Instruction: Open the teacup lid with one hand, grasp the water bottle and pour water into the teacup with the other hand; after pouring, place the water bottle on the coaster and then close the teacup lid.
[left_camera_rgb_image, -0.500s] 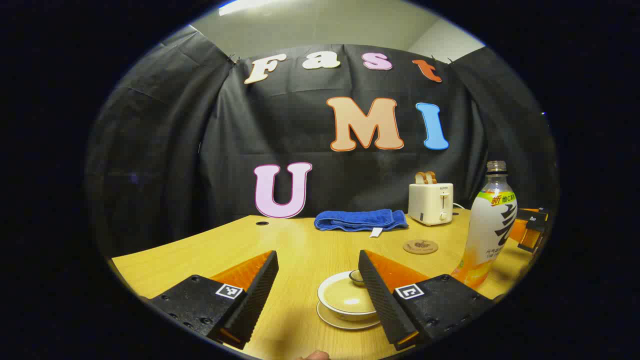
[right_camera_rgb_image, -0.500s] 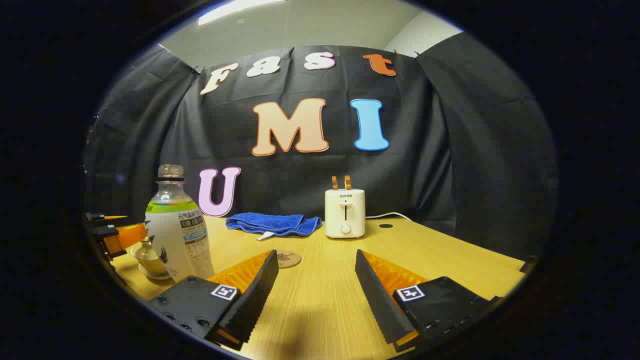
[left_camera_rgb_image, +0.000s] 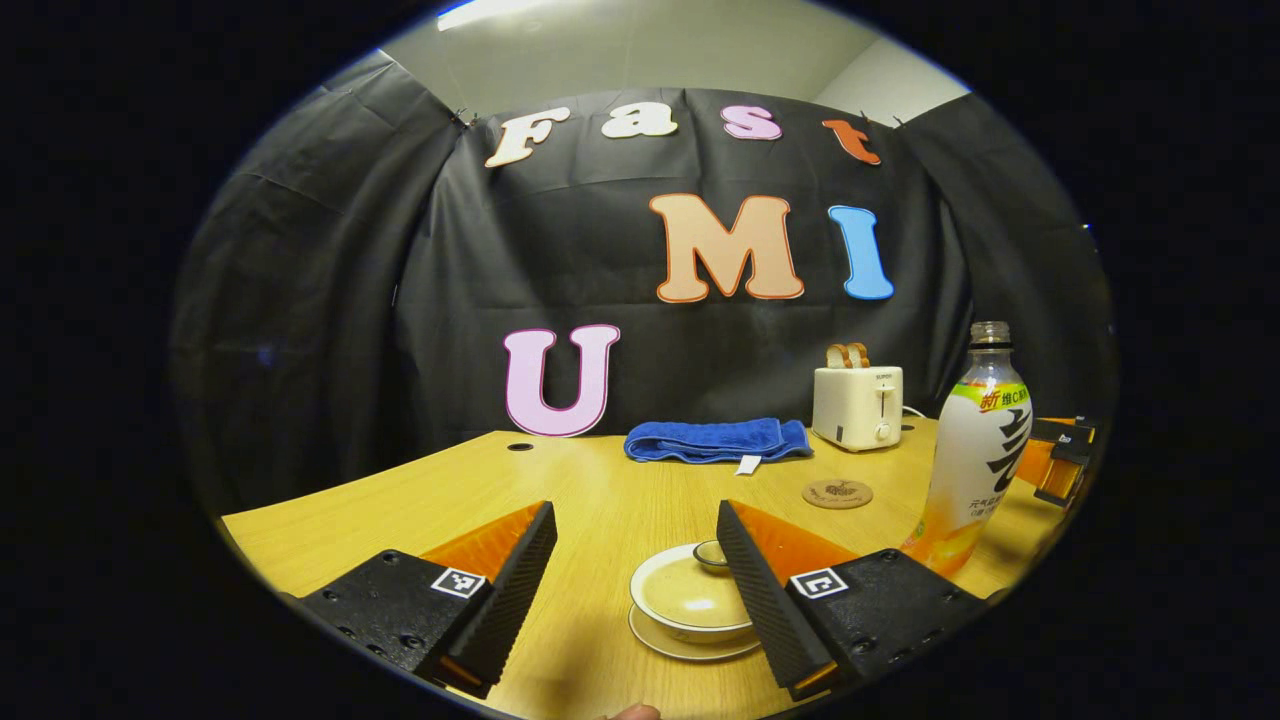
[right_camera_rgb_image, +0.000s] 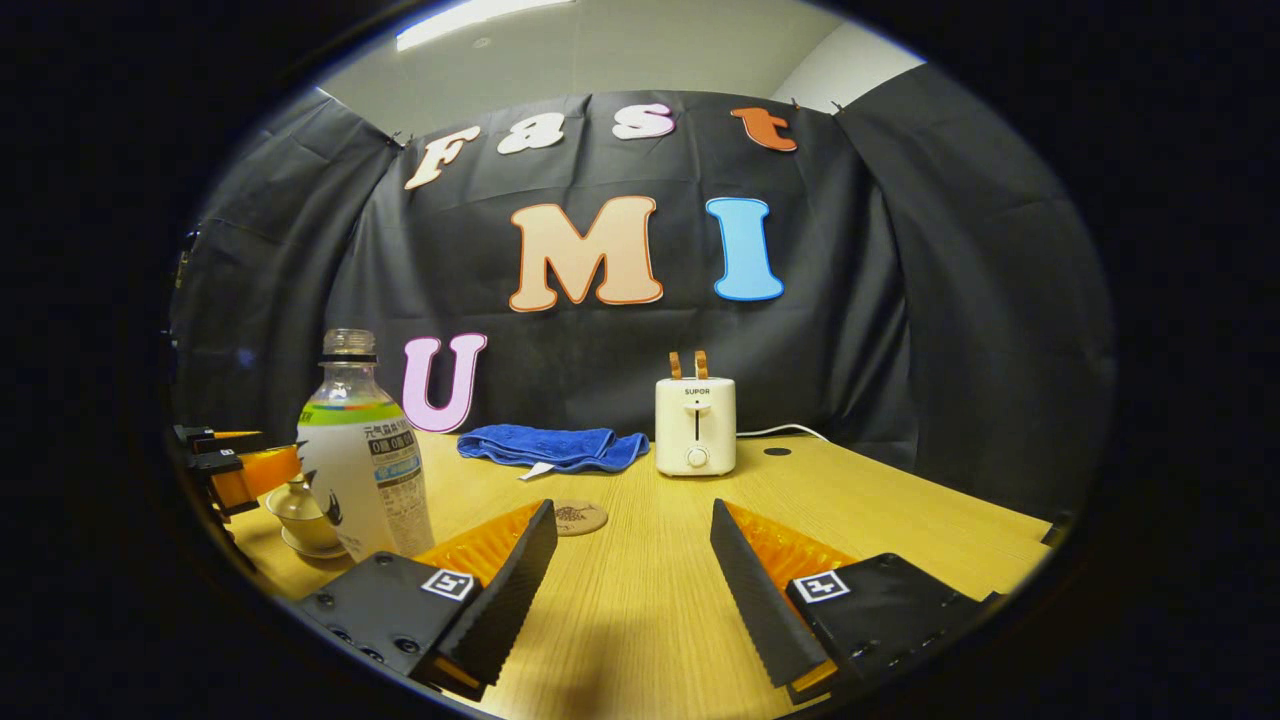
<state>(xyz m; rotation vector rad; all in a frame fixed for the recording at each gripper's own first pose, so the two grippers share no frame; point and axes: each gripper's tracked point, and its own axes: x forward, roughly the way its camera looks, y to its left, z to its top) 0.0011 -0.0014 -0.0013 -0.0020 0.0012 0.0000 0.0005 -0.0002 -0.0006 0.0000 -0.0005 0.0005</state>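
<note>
Left gripper (left_camera_rgb_image: 636, 580): fingers spread wide, holding nothing; it hovers low over the wooden table (left_camera_rgb_image: 400, 500).
Teacup (left_camera_rgb_image: 692, 600): white, lidded, on a white saucer (left_camera_rgb_image: 690, 645); in the left gripper view it sits between the two fingers, close against the right-hand one, which hides its right edge. No finger is seen touching it.
Lid (left_camera_rgb_image: 712, 553): on the cup, its small knob showing just beside the right-hand finger's inner face.
Right gripper (right_camera_rgb_image: 633, 585): fingers apart, nothing between them but bare tabletop.
Water bottle (right_camera_rgb_image: 362, 460): upright, uncapped, with orange liquid at the bottom; in the right gripper view it stands just behind and outside the left-hand finger, not between the pads.
Coaster (right_camera_rgb_image: 578, 517): round, flat on the table just beyond the left-hand fingertip, apart from the bottle.
Background: blue towel (right_camera_rgb_image: 548, 446) and cream toaster (right_camera_rgb_image: 696, 425) near the cloth wall.
</note>
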